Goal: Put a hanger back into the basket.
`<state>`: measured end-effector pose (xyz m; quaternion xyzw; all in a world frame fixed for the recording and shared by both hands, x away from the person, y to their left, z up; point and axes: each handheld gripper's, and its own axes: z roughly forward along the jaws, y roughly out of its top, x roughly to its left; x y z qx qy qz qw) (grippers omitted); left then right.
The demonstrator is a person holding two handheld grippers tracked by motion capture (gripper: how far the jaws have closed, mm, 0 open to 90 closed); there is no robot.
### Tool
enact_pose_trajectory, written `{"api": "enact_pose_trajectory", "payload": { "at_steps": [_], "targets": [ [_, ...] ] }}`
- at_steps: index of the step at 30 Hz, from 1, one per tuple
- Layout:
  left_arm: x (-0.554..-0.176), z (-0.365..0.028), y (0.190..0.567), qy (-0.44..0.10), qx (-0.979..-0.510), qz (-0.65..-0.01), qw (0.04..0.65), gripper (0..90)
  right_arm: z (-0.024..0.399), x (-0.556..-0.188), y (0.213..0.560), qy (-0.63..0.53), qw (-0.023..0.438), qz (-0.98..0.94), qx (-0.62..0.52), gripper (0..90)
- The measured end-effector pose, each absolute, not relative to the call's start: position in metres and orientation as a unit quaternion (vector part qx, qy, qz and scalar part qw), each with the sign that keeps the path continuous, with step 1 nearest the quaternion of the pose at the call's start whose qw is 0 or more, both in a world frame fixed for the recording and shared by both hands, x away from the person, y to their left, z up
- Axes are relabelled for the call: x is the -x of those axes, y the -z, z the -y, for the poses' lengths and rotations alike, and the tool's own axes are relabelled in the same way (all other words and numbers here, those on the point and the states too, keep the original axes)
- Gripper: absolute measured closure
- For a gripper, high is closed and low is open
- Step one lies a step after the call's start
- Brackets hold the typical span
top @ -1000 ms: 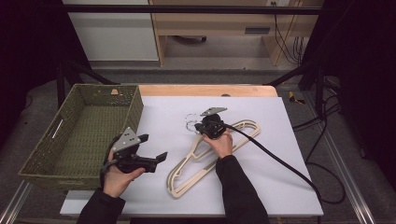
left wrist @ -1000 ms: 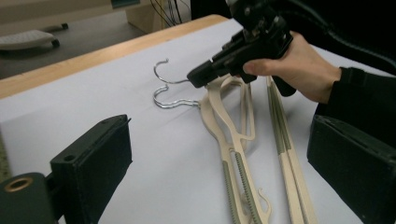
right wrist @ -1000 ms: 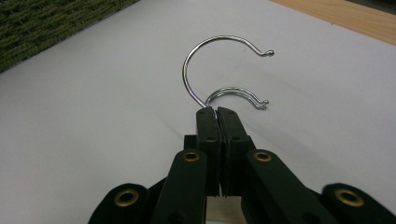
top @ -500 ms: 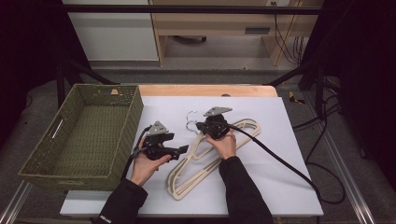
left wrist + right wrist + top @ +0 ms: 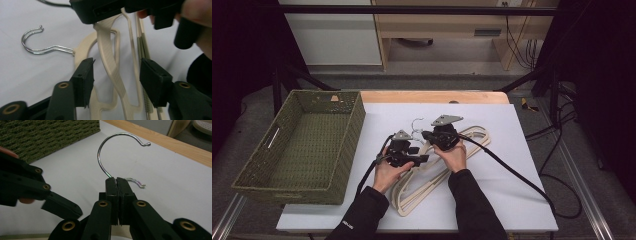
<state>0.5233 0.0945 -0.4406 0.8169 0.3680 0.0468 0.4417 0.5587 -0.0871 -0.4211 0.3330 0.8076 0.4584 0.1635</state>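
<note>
- Right gripper [image 5: 117, 182]: jaws clamped on chrome wire hook [image 5: 112, 147] of cream plastic hangers [image 5: 432, 175], lying mid-table on white sheet [image 5: 512, 190].
- Left gripper [image 5: 116, 75]: jaws just closing, straddling a cream hanger arm [image 5: 110, 62], pads not yet touching.
- Green woven basket [image 5: 302, 145]: left of hangers.

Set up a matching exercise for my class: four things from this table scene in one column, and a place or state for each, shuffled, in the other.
Column one:
1. right claw
2. left claw
3. woven basket
4. cream hangers

Column two:
A. stands on the table's left side, nothing visible inside
B. shut on a metal hook
C. lie stacked on the white tabletop
D. jaws apart, straddling a hanger's arm, having just been closing

Pairs: 1-B, 2-D, 3-A, 4-C
</note>
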Motion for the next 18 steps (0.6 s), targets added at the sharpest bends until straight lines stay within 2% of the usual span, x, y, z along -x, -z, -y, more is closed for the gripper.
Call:
{"api": "enact_pose_trajectory", "payload": {
  "at_steps": [1,5,6,8,11,18],
  "targets": [
    [-0.525,-0.093,0.443,-0.041,-0.816,-0.373,0.44,53.4,0.087,-0.557,0.421,-0.46,0.164,-0.806,-0.334,89.3],
    [-0.531,-0.087,0.45,-0.01,-0.812,-0.386,0.437,62.3,0.087,-0.556,0.42,-0.461,0.163,-0.809,-0.326,89.3],
    [-0.531,-0.086,0.452,-0.008,-0.813,-0.388,0.433,68.5,0.088,-0.555,0.419,-0.464,0.164,-0.808,-0.323,89.2],
    [-0.532,-0.083,0.454,-0.001,-0.814,-0.393,0.428,74.1,0.088,-0.553,0.417,-0.465,0.165,-0.808,-0.322,89.2],
    [-0.53,-0.081,0.452,0.016,-0.807,-0.401,0.433,76.0,0.091,-0.551,0.416,-0.466,0.165,-0.807,-0.323,89.2],
    [-0.519,-0.075,0.444,0.014,-0.799,-0.405,0.445,79.3,0.104,-0.538,0.408,-0.481,0.168,-0.799,-0.319,88.6]
  ]
}}
